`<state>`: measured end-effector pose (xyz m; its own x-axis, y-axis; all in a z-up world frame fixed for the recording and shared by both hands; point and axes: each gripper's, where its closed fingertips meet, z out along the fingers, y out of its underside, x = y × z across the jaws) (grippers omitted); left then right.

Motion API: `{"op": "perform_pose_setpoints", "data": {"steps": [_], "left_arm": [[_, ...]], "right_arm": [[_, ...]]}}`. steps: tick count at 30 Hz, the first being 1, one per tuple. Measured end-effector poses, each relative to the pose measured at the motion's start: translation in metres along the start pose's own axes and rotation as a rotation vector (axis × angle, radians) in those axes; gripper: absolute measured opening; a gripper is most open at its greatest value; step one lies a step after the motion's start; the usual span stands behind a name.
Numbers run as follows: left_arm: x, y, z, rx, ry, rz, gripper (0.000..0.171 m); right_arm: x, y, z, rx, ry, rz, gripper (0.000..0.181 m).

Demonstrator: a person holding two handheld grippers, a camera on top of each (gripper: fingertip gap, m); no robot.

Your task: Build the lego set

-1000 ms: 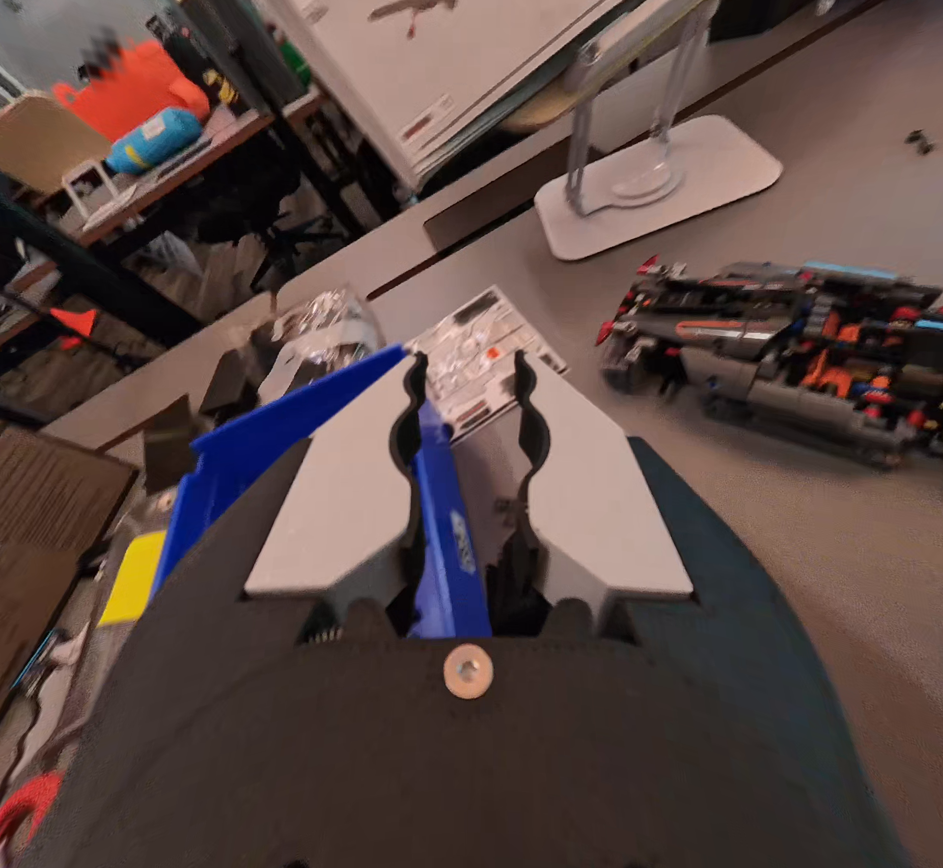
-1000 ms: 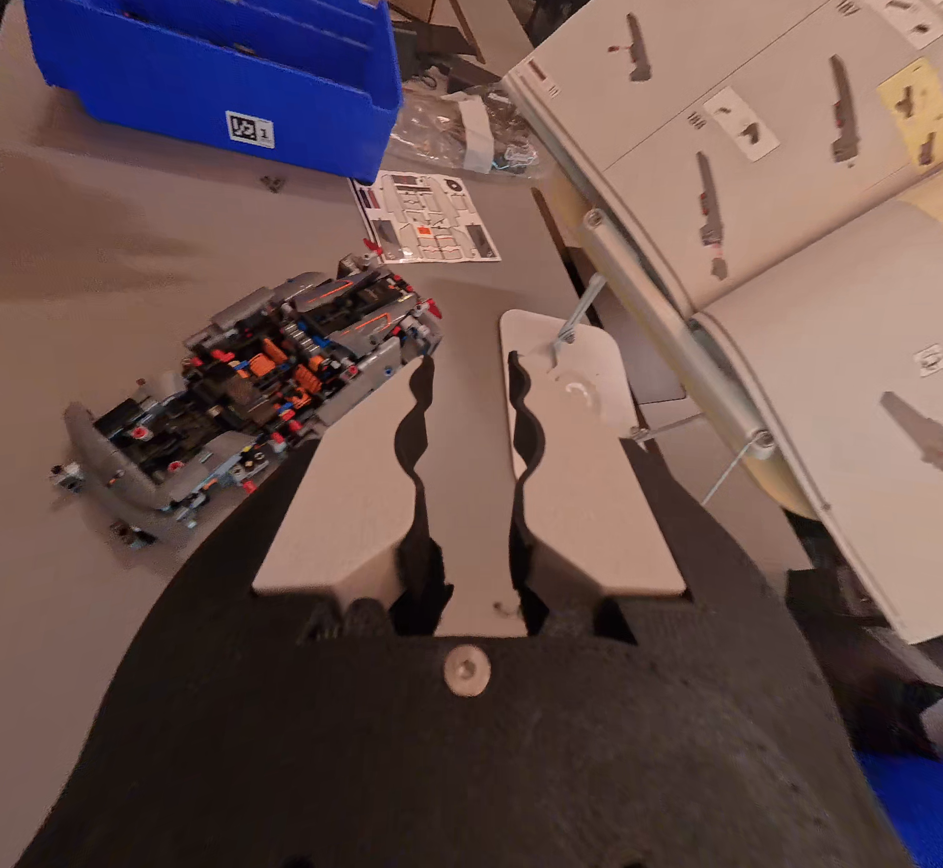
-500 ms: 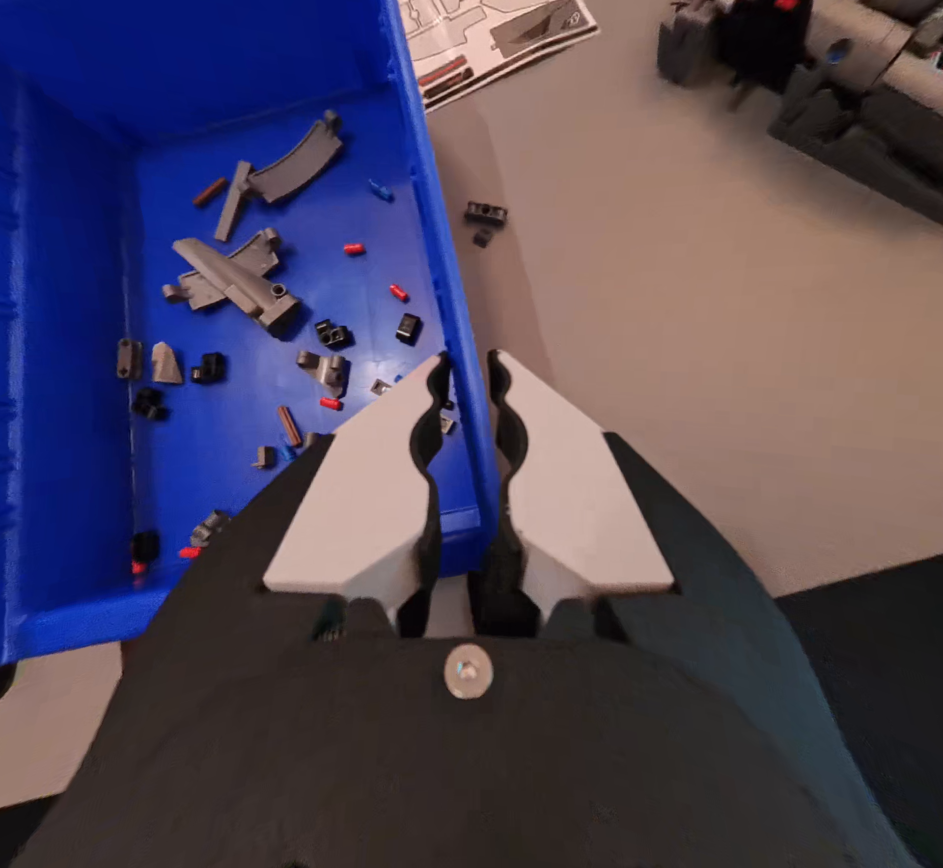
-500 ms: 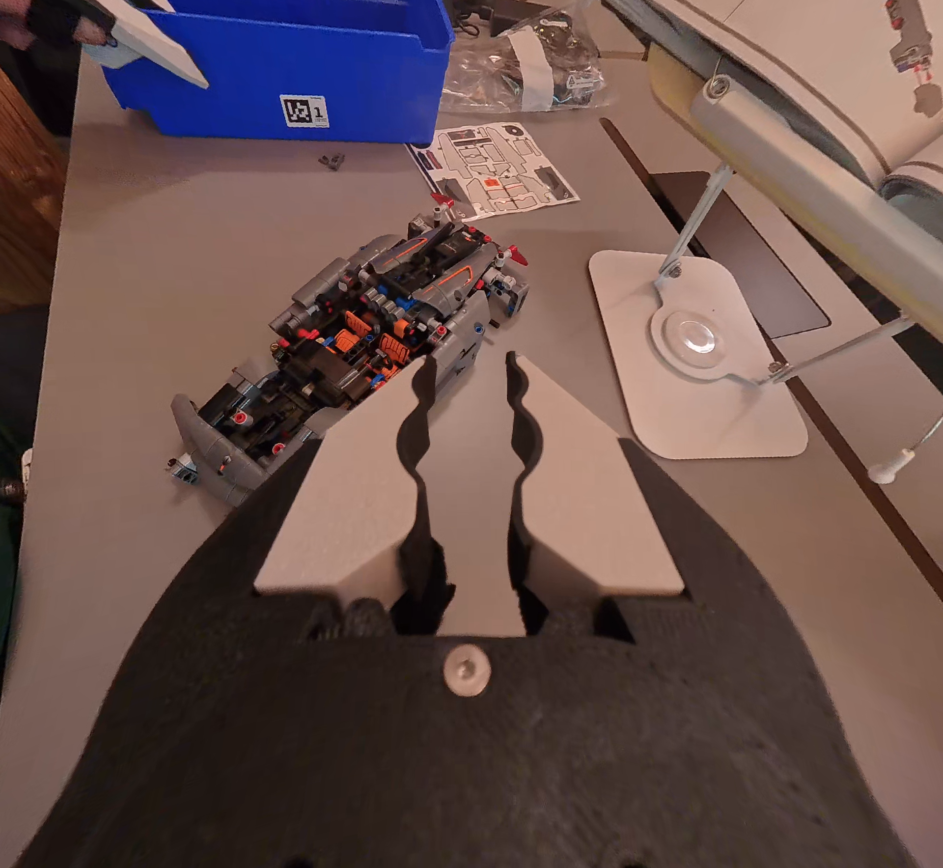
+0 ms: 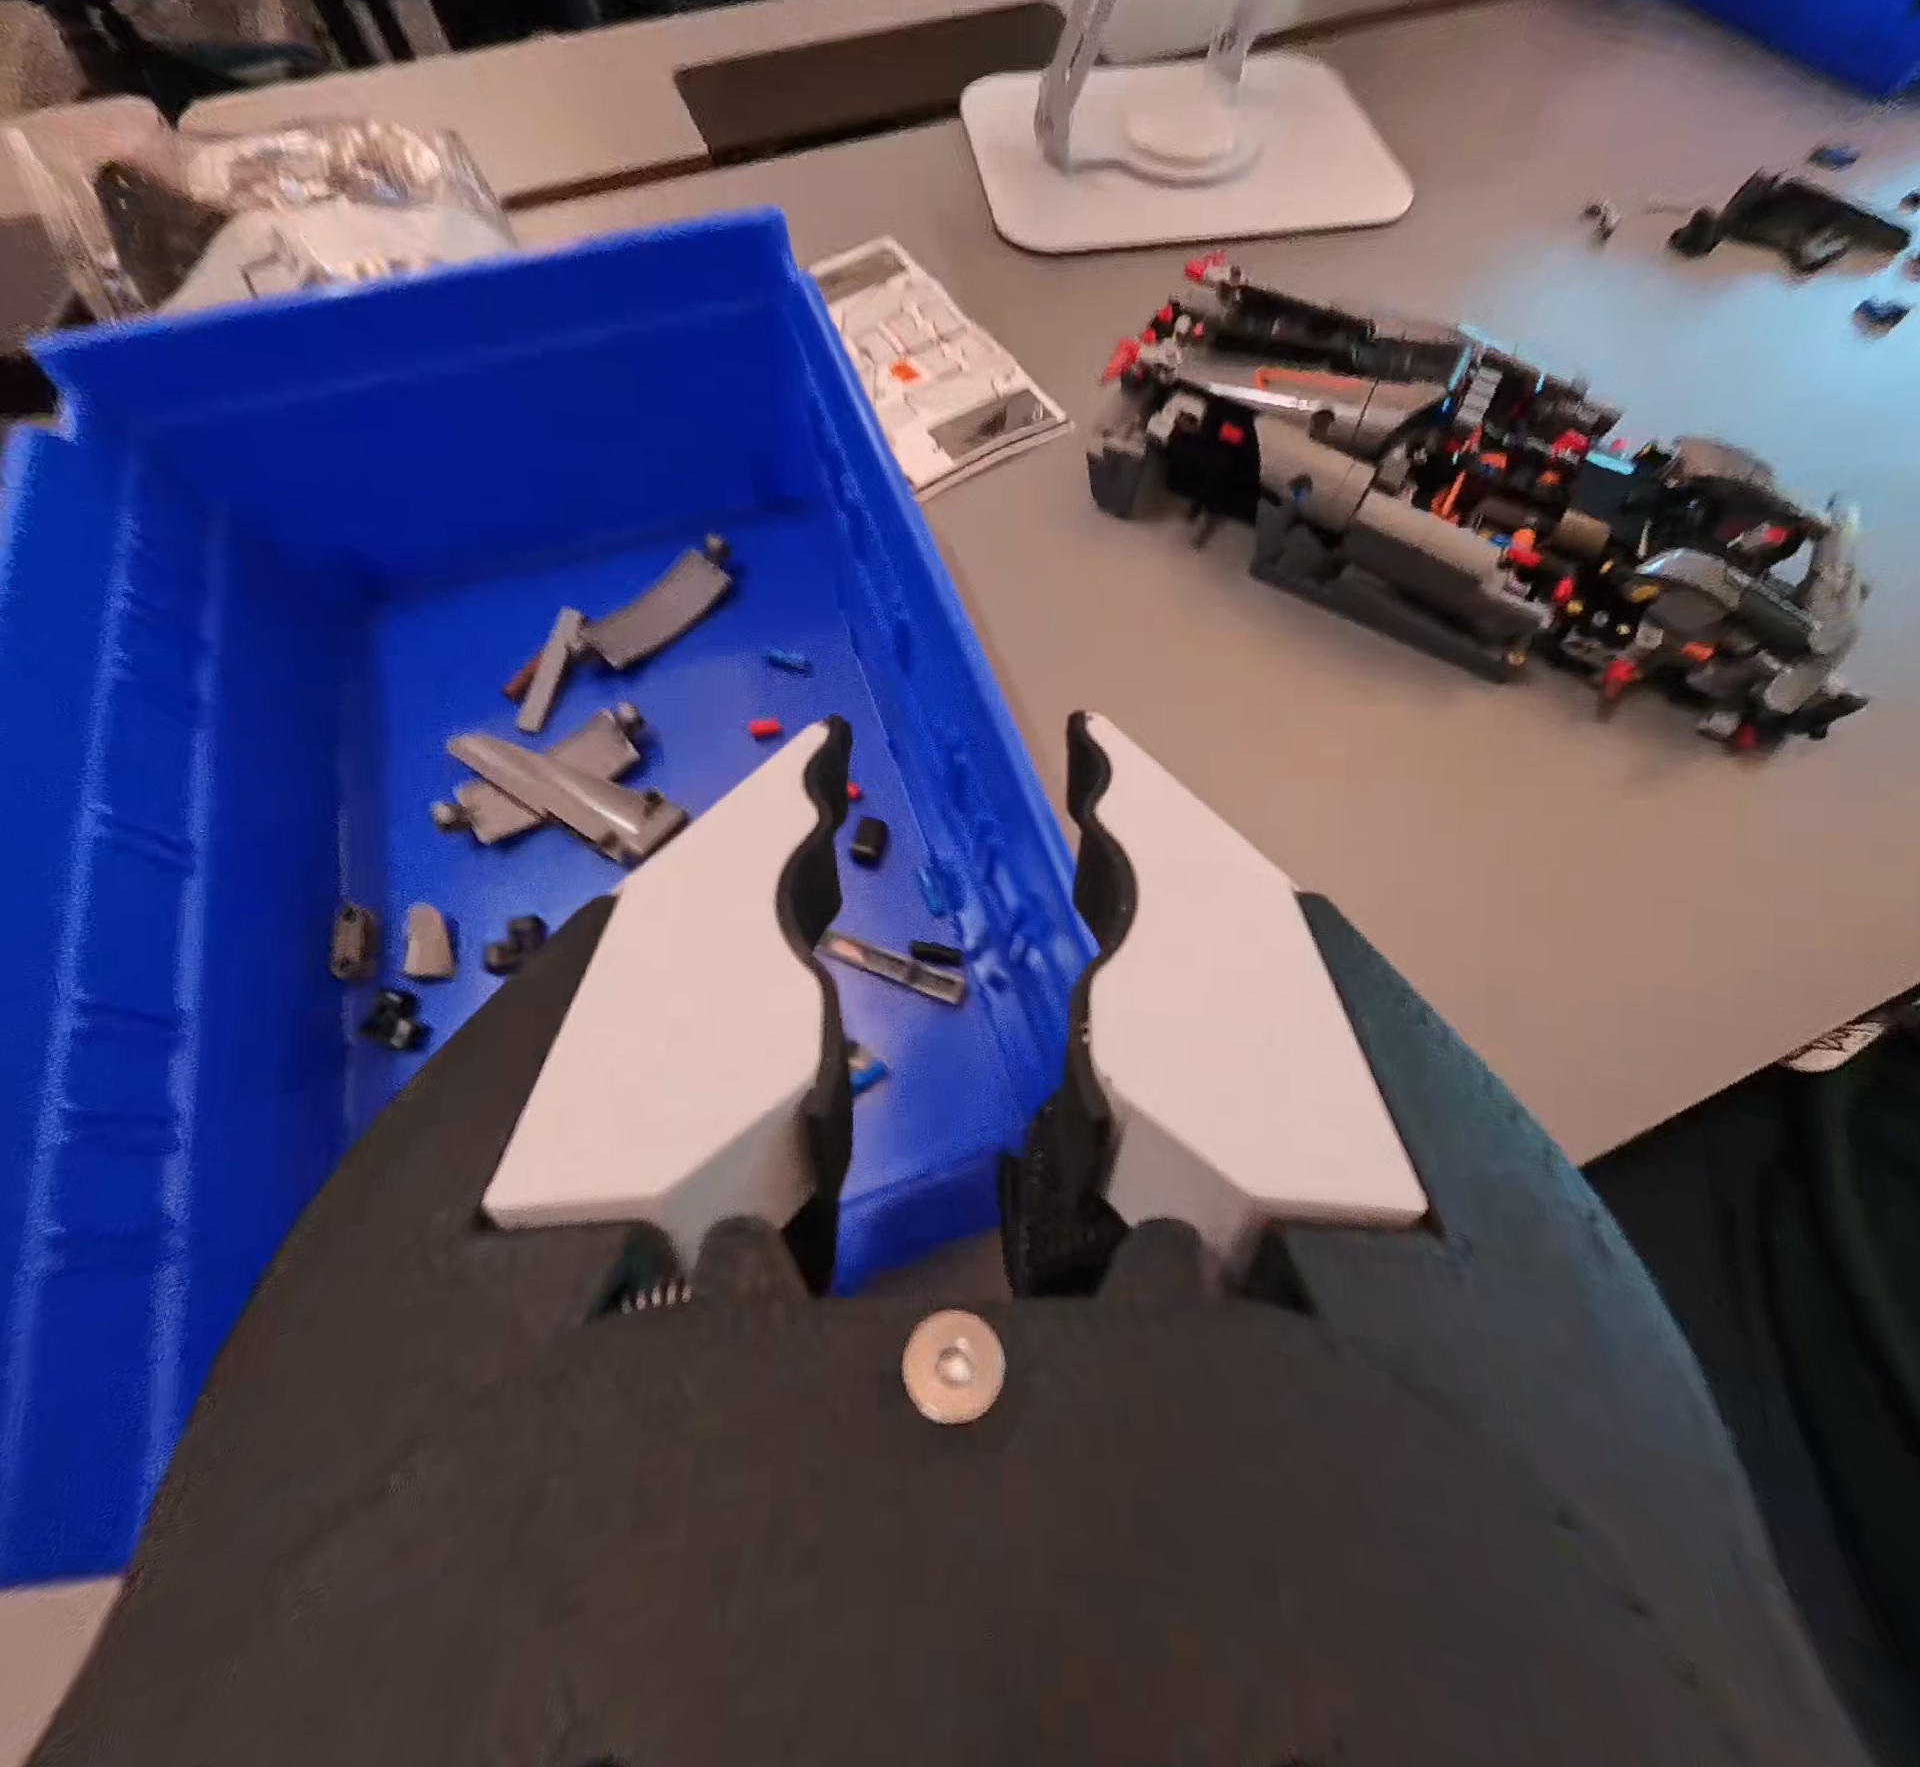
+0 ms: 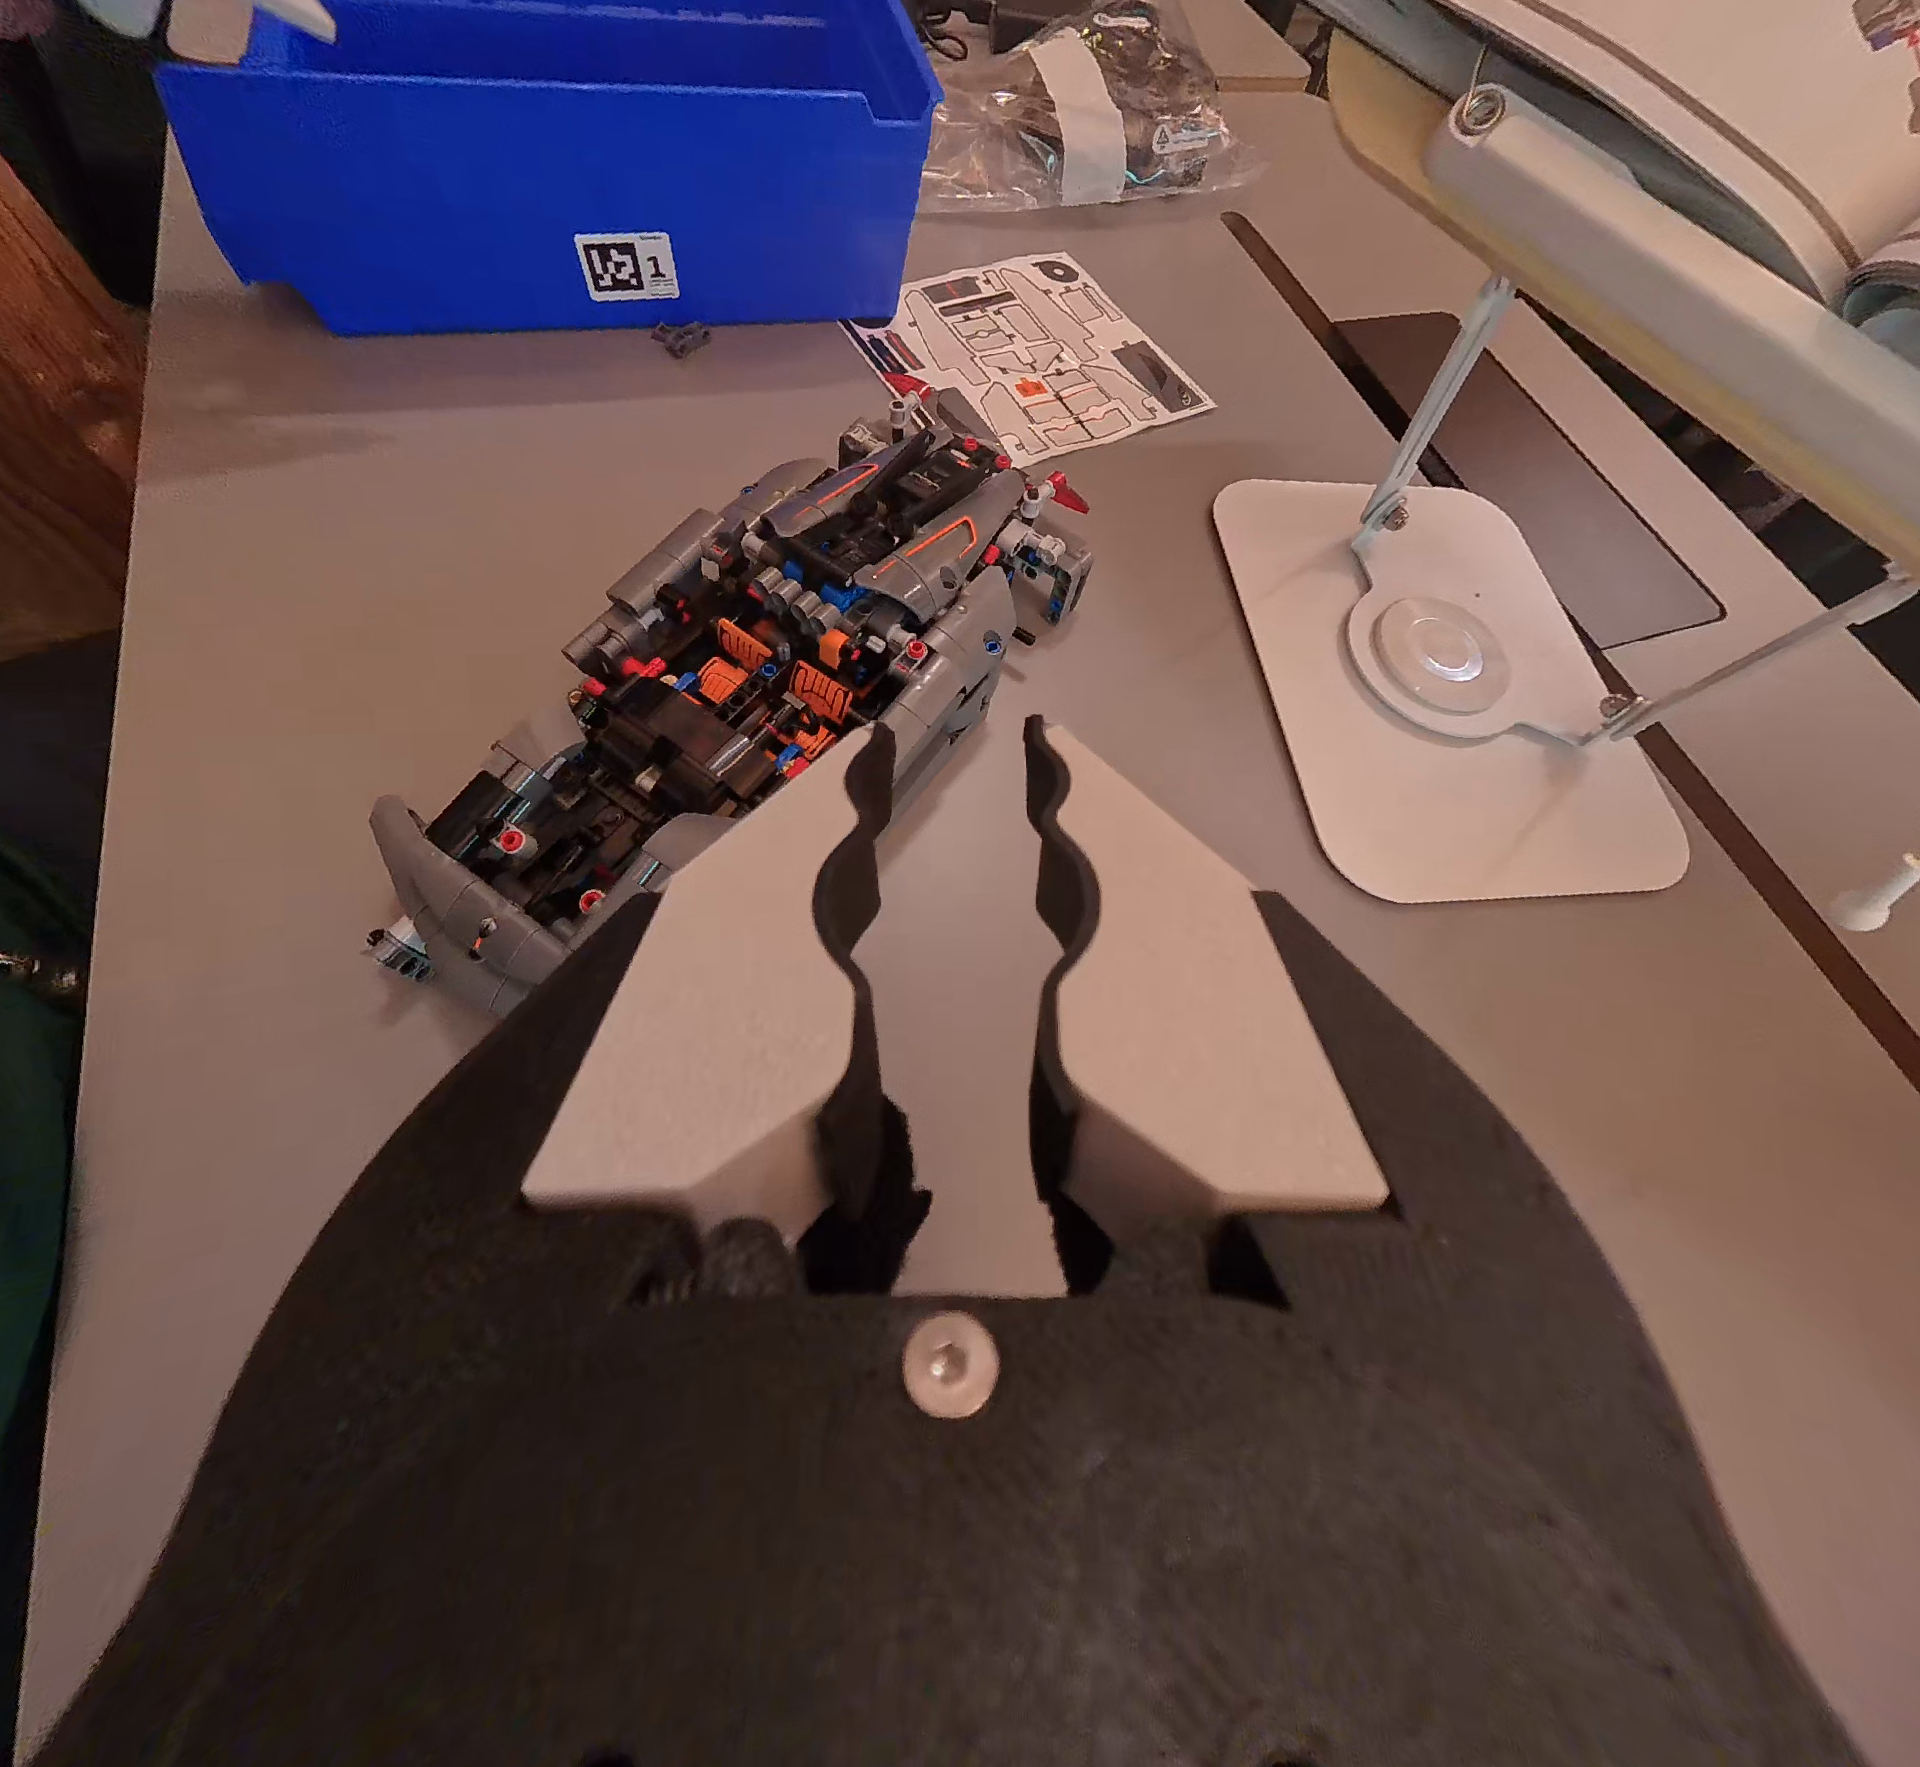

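**Choosing the next piece from the blue bin**

The blue bin point(image 5: 187, 782) serves as the landmark. Inside it, on its floor, lie loose pieces: grey panels point(image 5: 566, 787) near the middle, small black bits point(image 5: 395, 1016) toward its near left, and a flat grey strip point(image 5: 894, 964) by its right wall. The left gripper point(image 5: 951, 751) hangs above the bin's near right corner, jaws moderately apart and empty, touching nothing; one finger is over the bin's inside, the other over the surface point(image 5: 1351, 886) outside, so the right wall runs between them.

The step appears to be picking a piece. To do it well, the left gripper would likely need to shift inward over the bin, clear of the wall, then come straight down on a single piece, closing across its narrow side so neighbours are not dragged along.

Right of the bin lies a sticker sheet point(image 5: 935, 367), and farther right the half-built car model point(image 5: 1475, 533) rests on the surface, well apart from the bin. A white stand base point(image 6: 1455, 678) sits beyond the car.

The right gripper point(image 6: 951, 741) hovers just beside the car's near flank, on the side away from the bin, jaws partly apart, empty, not touching it.
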<state>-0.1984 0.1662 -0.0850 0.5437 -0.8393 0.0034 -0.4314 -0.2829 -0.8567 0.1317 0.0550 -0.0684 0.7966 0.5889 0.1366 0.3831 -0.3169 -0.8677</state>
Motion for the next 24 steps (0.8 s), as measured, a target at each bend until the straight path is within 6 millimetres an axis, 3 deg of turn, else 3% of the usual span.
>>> {"op": "perform_pose_setpoints", "data": {"steps": [2,5,8,13,16,18,24], "left_arm": [[-0.024,-0.005,0.003,-0.029,-0.007,0.04,0.028],[-0.063,0.025,0.03,-0.253,-0.055,0.161,0.024],[-0.086,0.056,0.052,-0.429,-0.081,0.255,0.022],[-0.086,0.071,0.072,-0.478,-0.027,0.316,0.02],[-0.098,0.087,0.078,-0.565,-0.063,0.332,0.018],[-0.097,0.086,0.083,-0.534,-0.055,0.325,0.009],[-0.103,0.072,0.079,-0.485,-0.116,0.286,0.007]], "right_arm": [[0.0,-0.001,-0.003,0.015,0.003,0.003,0.022],[-0.002,0.0,-0.005,0.035,0.004,0.016,0.022],[-0.005,0.005,-0.006,0.038,0.002,0.026,0.022],[-0.006,0.013,-0.01,0.037,-0.001,0.035,0.021],[-0.004,0.017,-0.011,0.038,-0.002,0.043,0.021],[-0.003,0.018,-0.011,0.043,-0.003,0.048,0.021],[-0.004,0.02,-0.013,0.062,-0.01,0.057,0.02]]}}
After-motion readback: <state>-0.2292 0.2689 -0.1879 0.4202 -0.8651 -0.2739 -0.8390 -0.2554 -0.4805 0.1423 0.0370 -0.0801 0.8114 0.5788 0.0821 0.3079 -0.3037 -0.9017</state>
